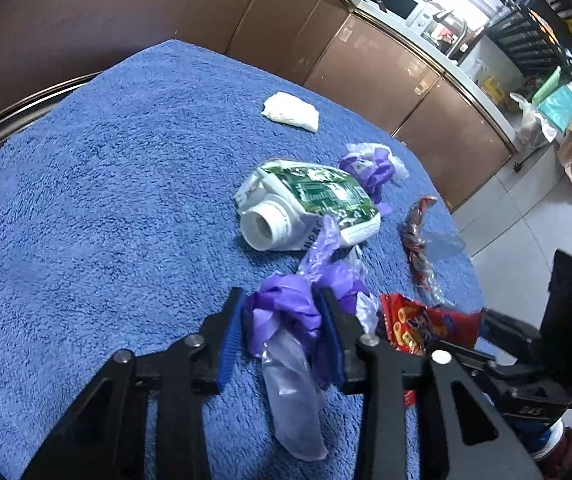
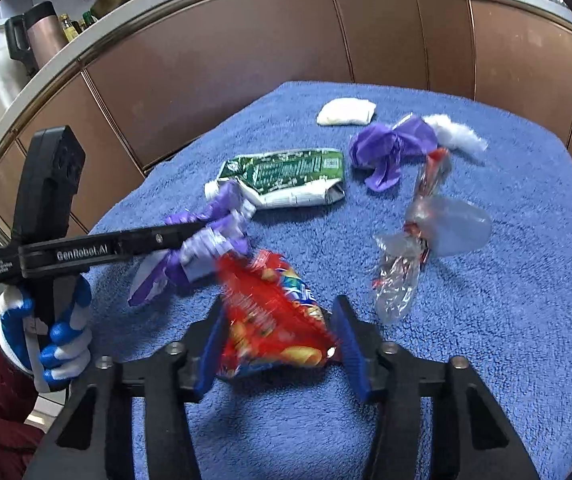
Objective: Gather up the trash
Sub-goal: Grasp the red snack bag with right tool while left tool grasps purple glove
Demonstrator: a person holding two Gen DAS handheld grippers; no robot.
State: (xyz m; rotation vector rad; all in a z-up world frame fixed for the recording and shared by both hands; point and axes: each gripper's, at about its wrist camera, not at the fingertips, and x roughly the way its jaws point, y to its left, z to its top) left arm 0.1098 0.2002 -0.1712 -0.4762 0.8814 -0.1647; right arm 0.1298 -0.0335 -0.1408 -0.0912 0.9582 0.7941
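Right wrist: two purple bags (image 2: 386, 152), one carton (image 2: 286, 176)

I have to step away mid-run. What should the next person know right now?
Left gripper: shut on a purple bag, low over the towel.
Right gripper: around a red snack bag; grip unclear, image blurred.
Loose on the towel: carton, second purple bag, clear wrapper, white pad, white fluff.
No bin in view; nothing visibly binned.
Left: bin both held bags, then collect the five loose pieces.
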